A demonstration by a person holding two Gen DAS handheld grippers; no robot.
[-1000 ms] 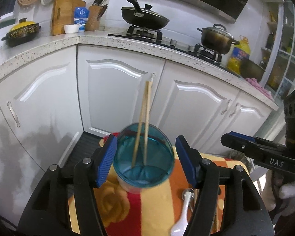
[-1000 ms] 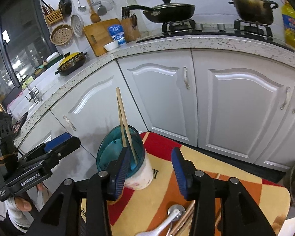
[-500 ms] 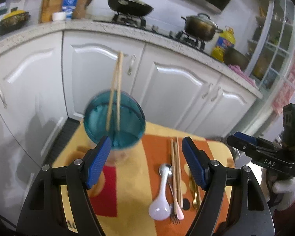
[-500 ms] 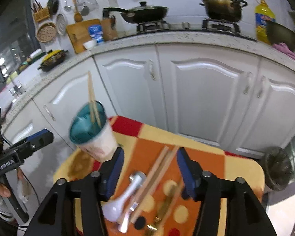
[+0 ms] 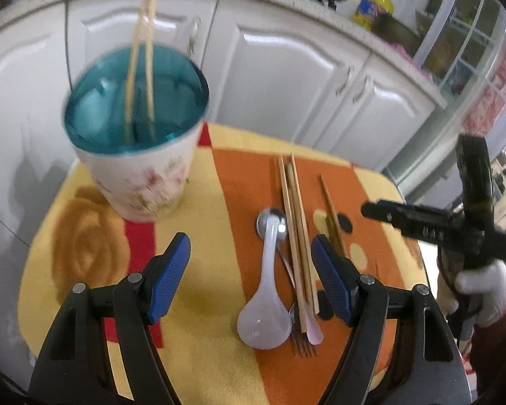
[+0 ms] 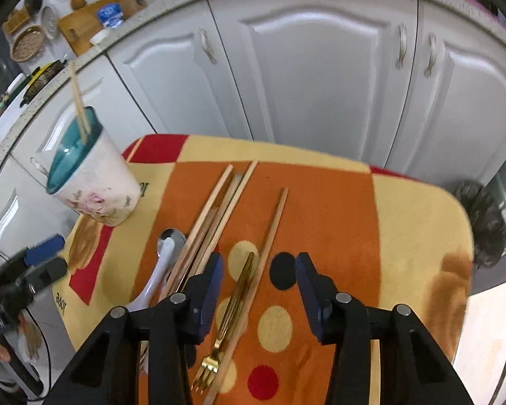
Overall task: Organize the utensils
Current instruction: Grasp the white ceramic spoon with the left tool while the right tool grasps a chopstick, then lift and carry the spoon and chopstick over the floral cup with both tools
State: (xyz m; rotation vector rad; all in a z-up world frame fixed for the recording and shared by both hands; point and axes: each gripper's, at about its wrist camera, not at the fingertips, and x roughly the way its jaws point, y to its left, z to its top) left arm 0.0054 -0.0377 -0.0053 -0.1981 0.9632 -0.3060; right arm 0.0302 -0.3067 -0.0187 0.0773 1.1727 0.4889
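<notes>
A floral cup [image 5: 141, 182] with a teal inside stands at the far left of the patterned tablecloth [image 5: 202, 320], two chopsticks [image 5: 141, 50] leaning in it. To its right lie a white spoon [image 5: 264, 307], a metal spoon [image 5: 271, 221], a bundle of chopsticks [image 5: 295, 236] and a single chopstick [image 6: 270, 253]. My left gripper [image 5: 251, 270] hangs open over the cloth, with the white spoon just inside its right finger. My right gripper [image 6: 259, 287] hovers above a gold fork [image 6: 232, 310] and the single chopstick. Its jaws are closing and nothing is pressed between them.
White cabinet doors [image 6: 320, 77] curve round behind the small table. A dark round object [image 6: 482, 222] sits on the floor past the table's right edge. A gloved hand [image 5: 485, 290] holds the right gripper [image 5: 421, 226] at the table's right side.
My left gripper has drawn back from the cup that stood between its fingers. Both grippers have sunk, tilted down and shifted right, toward the utensils lying on the cloth.
</notes>
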